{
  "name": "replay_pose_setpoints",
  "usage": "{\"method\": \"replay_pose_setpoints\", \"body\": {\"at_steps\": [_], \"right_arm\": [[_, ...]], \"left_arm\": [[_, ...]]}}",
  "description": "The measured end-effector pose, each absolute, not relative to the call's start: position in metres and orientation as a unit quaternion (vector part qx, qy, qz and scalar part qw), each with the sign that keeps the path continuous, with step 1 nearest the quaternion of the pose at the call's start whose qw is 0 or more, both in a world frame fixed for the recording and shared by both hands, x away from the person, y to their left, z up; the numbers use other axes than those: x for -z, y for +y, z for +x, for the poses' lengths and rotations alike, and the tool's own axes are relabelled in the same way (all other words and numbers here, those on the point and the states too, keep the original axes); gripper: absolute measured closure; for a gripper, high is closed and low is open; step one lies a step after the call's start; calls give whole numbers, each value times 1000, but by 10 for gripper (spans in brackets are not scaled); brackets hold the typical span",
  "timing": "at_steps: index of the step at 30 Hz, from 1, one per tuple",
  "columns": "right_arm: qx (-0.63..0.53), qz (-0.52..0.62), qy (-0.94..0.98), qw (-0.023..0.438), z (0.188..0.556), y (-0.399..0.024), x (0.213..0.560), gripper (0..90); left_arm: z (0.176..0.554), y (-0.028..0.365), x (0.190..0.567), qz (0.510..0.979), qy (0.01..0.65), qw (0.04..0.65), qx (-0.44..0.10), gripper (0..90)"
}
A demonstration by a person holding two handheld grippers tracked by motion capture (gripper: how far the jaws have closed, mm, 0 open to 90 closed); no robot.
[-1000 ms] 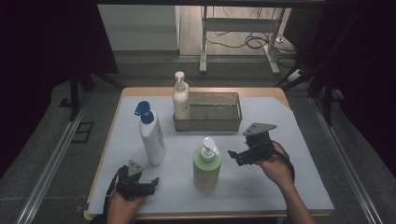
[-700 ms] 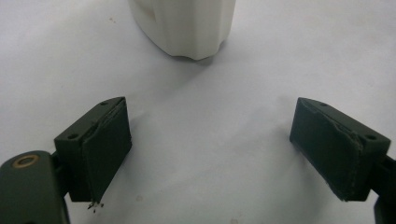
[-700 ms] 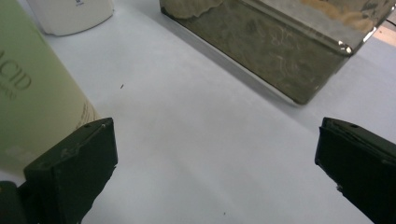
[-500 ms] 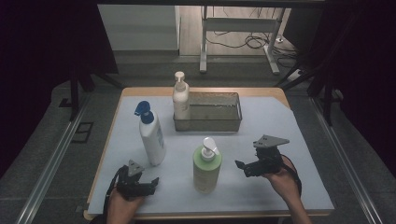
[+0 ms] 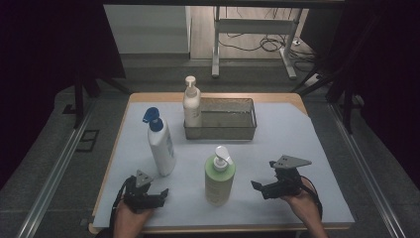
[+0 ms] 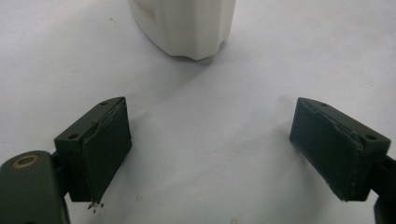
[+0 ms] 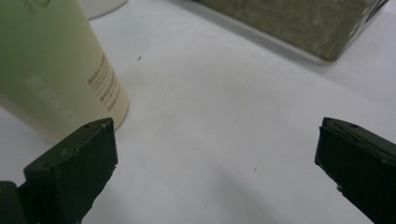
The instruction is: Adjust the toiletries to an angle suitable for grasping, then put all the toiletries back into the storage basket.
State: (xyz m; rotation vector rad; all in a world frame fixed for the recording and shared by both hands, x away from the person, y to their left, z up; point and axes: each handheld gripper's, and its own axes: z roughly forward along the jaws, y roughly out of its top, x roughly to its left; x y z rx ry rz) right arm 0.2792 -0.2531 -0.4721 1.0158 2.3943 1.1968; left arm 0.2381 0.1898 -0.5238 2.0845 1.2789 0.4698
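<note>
While both tongs gape wide and empty, left gripper (image 5: 148, 194) and right gripper (image 5: 270, 187) low over a white sheet (image 5: 297, 144) on a wooden table (image 5: 148, 97), green pump bottle (image 5: 219, 177) upright between them, label print too blurred to read, dark curtains around, grey floor with cables (image 5: 257, 42) beyond.

A pale green pump bottle (image 5: 220, 177), a white bottle (image 5: 162, 147) capped blue, and black tools on white table cover (image 5: 297, 129).

White-covered table (image 5: 297, 134) carries three pump bottles and a mesh basket (image 5: 221, 118).
</note>
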Motion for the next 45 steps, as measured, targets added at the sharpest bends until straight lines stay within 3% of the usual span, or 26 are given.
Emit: {"method": "replay_pose_setpoints", "body": {"at_steps": [6,45], "right_arm": [[-404,359,835,106,273,-253,479,0],[-429,258,863,72,245,-185,445,0]], "left_arm": [[238,190,524,793,487,320,-179,123],[238,190,524,793,486,320,-179,123]]}}
